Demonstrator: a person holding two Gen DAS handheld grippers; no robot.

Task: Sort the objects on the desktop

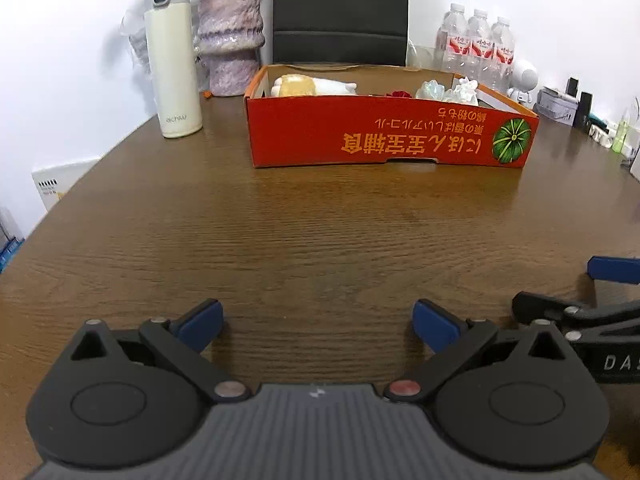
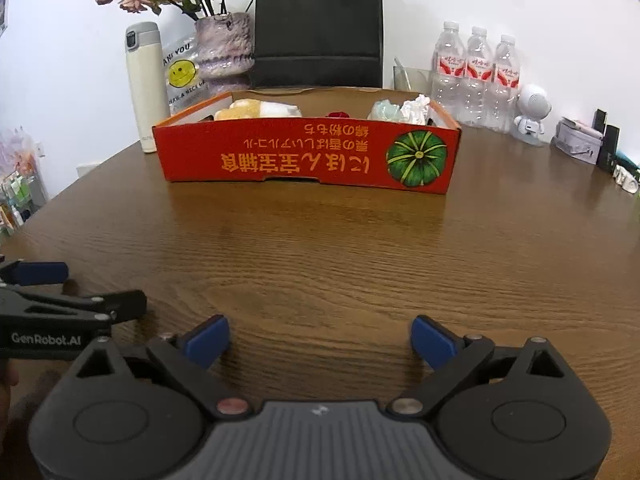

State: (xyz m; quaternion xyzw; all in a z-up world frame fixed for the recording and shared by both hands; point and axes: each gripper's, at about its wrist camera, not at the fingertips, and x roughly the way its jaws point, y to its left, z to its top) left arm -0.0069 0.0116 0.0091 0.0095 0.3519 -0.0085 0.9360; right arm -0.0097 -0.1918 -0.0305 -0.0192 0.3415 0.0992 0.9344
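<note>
Both tools sit low over the near edge of the brown counter (image 1: 280, 220), and the thing that matters lies straight ahead of them: the red box (image 1: 384, 136), well apart from either tool across a bare stretch of wood. In the left wrist view it stands in the upper centre, leaning a touch to the right; in the right wrist view the red box (image 2: 308, 156) sits upper centre and a little to the left, its long side running across the frame, broadside to both tools. Inside, along the far wall, lie a yellow-and-white plush (image 2: 256, 110), something small and red (image 2: 337, 115), and pale crumpled items (image 2: 400, 111) at the right end. Neither hand looks clearly nearer; the box falls about between them. The left tool (image 1: 318, 322) stands wide with nothing between its blue pads, pitched down toward the counter. The right tool (image 2: 320, 340) is just as wide and empty, tilted the same way, and its neighbour's finger shows at the lower left edge of its frame. No loose object remains on the open counter before them, so the sorting looks about finished.
</note>
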